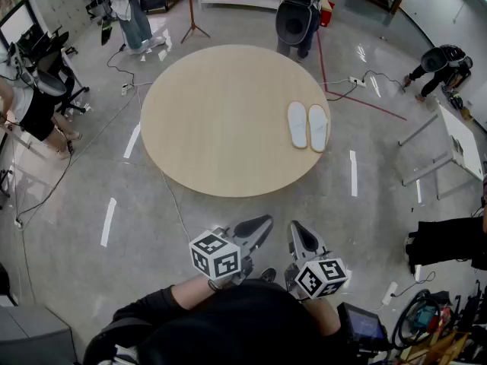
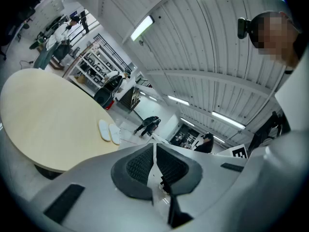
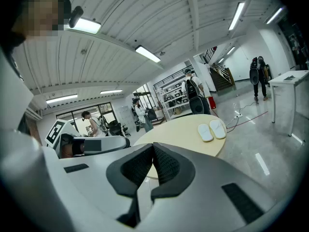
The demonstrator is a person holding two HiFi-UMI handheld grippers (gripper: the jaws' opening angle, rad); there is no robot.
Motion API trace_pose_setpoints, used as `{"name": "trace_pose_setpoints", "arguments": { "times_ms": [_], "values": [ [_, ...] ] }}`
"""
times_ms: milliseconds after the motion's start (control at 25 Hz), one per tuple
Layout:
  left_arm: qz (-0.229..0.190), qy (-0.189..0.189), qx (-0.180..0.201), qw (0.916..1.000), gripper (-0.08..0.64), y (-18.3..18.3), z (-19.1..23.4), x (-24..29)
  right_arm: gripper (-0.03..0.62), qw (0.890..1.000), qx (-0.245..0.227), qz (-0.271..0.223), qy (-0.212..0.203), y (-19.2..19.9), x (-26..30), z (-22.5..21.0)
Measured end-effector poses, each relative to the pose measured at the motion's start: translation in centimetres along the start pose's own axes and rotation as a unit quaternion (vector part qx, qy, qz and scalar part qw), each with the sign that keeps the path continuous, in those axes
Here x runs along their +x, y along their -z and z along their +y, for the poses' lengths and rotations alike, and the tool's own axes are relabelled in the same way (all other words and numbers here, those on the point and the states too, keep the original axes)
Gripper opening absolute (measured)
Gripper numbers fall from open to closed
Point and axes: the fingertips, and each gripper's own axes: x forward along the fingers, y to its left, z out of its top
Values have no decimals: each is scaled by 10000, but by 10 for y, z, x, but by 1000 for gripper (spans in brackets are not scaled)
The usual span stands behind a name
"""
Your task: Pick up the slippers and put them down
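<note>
- Slippers [image 1: 307,126] lie paired by the worktop's [image 1: 221,120] right edge, right of centre.
- I see the left tool [image 1: 257,226] and right tool [image 1: 302,236] clenched and empty at bottom centre, with bare floor [image 1: 137,226] ahead.
- Only my head view shows the whole rim.

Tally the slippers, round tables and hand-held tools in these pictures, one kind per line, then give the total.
Slippers: 2
Round table: 1
Tools, left and right: 2
Total: 5
</note>
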Motion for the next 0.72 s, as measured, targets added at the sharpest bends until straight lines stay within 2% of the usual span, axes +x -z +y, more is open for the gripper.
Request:
{"name": "trace_pose_setpoints", "arguments": {
  "times_ms": [440,720],
  "values": [
    [15,-201,288,9994,26,26,-60,61,15,9996,130,-206,-168,-23,-57,-69],
    [39,-349,275,9990,26,50,-85,101,17,9984,184,-342,-410,-33,-83,-108]
  ]
}}
